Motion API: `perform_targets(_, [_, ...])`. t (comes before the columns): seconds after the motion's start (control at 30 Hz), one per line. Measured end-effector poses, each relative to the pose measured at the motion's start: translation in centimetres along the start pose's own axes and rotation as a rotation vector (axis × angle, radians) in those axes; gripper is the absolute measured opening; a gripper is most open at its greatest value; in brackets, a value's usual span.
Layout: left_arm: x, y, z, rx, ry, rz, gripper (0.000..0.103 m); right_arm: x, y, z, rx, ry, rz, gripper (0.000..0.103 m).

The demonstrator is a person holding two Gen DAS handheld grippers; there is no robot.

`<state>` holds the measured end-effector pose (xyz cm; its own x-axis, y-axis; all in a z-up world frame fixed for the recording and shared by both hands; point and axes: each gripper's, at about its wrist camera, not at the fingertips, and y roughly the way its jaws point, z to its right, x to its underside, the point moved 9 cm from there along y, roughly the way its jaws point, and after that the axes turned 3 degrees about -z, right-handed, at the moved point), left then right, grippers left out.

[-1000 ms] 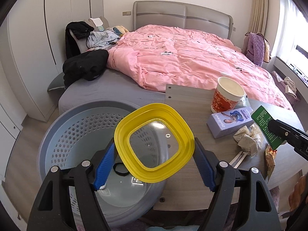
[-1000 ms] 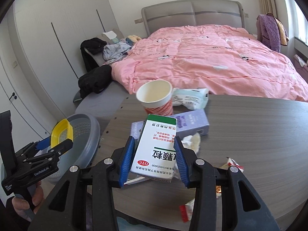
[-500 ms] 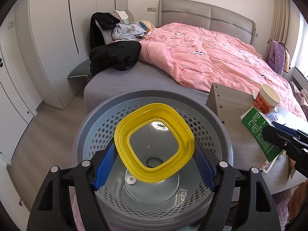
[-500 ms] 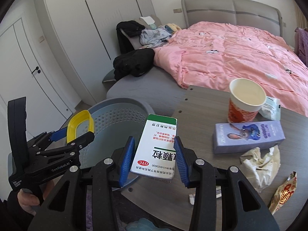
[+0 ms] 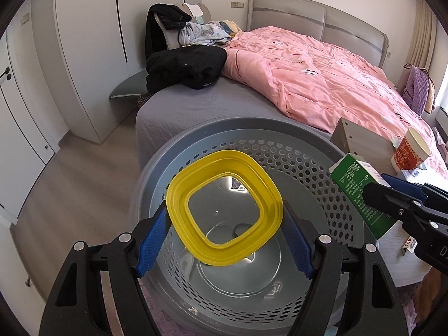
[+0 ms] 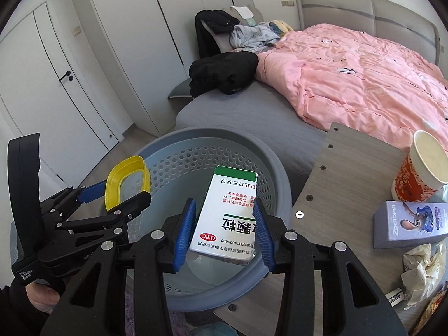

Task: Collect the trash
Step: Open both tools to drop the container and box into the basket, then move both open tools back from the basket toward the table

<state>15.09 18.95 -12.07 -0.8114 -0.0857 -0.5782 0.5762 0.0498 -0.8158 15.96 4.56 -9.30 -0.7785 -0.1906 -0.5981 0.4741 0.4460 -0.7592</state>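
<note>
Bin drop pending, both hands loaded. Left tongs point(image 5: 224, 224) clamp a yellow-rimmed lid point(image 5: 224, 207), clear in the middle, blue pads pressing its two side edges; it hangs tilted directly over the mouth of the grey perforated basket point(image 5: 308, 151). Right tongs point(image 6: 224, 229) pinch a green-and-white medicine box point(image 6: 226, 218) across its narrow width. Box's long axis runs forward along the fingers, green end pointing away from the hand and out over the basket's opening; its near end sits above the basket's rim on the table side.

Key relation: both items lie above the basket, lid nearer its centre, box toward the table-side rim. From the left wrist view the box comes in from the right, well apart from the lid. Judgement: release is the next step for either hand; the left looks better placed, while the box may need carrying a little further in to fall clear of the rim.

Basket holds little: a small dark ring or two on its smooth floor, hard to identify.

Still on the table point(image 6: 350, 168): paper cup point(image 6: 420, 165), lilac cartoon carton point(image 6: 411, 221), crumpled tissue point(image 6: 420, 266), wrapper scraps at the edge.
</note>
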Motion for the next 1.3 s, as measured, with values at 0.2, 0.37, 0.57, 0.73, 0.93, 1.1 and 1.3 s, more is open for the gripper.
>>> perform_targets(0.2, [0.1, 0.8, -0.2, 0.002, 0.007, -0.011, 0.074, 0.0, 0.9, -0.2, -0.005, -0.001, -0.014, 0.041])
perform_targets(0.37, [0.0, 0.6, -0.3, 0.002, 0.006, 0.000, 0.074, 0.1, 1.0, -0.3, -0.006, -0.003, -0.015, 0.042])
perform_targets(0.57, [0.0, 0.6, -0.9, -0.021, 0.002, -0.001, 0.076, -0.1, 0.6, -0.4, -0.005, -0.007, 0.005, 0.052])
perform_targets(0.73, [0.2, 0.3, -1.5, -0.037, -0.011, -0.003, 0.079, -0.1, 0.3, -0.4, -0.008, 0.000, 0.010, 0.055])
perform_targets(0.93, [0.5, 0.1, -1.9, -0.041, -0.021, -0.003, 0.079, 0.0, 0.2, -0.5, -0.011, -0.001, 0.010, 0.056])
perform_targets(1.1, [0.7, 0.0, -2.0, -0.043, -0.023, -0.005, 0.079, 0.2, 0.1, -0.6, -0.009, 0.000, 0.015, 0.059])
perform_targets(1.3, [0.9, -0.1, -2.0, -0.045, -0.022, -0.007, 0.079, 0.4, -0.2, -0.5, -0.010, 0.003, 0.018, 0.061])
